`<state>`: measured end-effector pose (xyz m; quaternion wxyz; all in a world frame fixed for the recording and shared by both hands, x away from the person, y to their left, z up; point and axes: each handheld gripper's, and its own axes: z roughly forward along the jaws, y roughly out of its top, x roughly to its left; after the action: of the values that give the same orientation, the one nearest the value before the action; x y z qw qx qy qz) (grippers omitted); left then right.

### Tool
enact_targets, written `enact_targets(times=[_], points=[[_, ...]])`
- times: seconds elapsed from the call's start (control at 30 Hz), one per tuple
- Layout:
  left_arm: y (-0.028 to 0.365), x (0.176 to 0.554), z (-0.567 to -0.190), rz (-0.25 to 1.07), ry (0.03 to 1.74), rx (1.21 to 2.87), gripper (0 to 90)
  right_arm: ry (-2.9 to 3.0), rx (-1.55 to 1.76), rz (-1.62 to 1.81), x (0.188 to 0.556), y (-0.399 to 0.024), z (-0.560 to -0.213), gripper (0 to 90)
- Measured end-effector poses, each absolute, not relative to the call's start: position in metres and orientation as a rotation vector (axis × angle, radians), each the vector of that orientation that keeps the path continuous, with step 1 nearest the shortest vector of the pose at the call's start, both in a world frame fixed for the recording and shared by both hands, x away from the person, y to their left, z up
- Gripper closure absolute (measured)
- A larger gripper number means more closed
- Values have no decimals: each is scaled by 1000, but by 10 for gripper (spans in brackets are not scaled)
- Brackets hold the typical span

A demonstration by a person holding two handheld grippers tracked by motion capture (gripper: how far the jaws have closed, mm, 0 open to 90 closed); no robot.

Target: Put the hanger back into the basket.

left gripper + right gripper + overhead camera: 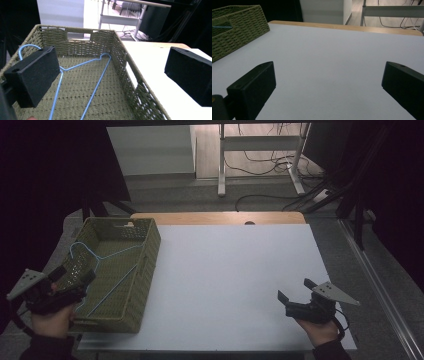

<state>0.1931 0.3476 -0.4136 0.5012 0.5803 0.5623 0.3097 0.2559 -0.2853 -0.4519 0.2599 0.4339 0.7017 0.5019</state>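
Your left gripper [75, 282] has its jaws spread wide with nothing between them, at the near left corner of the woven basket [145, 265]. In the left gripper view one pad rides above the basket's left rim and the other hangs out over the white table [235, 285]. Just ahead and below lies the blue wire hanger [82, 82] — flat on the basket floor, its hook [25, 48] curling up at the left wall behind your left pad, its long bar running away toward the far wall. Your right gripper [295, 295] is also spread and empty, well apart across the table — so the left hand is the nearer one for any further move on the hanger.
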Motion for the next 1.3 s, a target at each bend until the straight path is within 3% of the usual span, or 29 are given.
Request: enact_targets(times=[0.37,1.3], points=[[287,186,-421,672,1247,1474,0,1934,1154,1375,249,-285,-449,0],[230,185,-446,634,1231,1572,0,1834,1315,1140,244,-287,-463,0]])
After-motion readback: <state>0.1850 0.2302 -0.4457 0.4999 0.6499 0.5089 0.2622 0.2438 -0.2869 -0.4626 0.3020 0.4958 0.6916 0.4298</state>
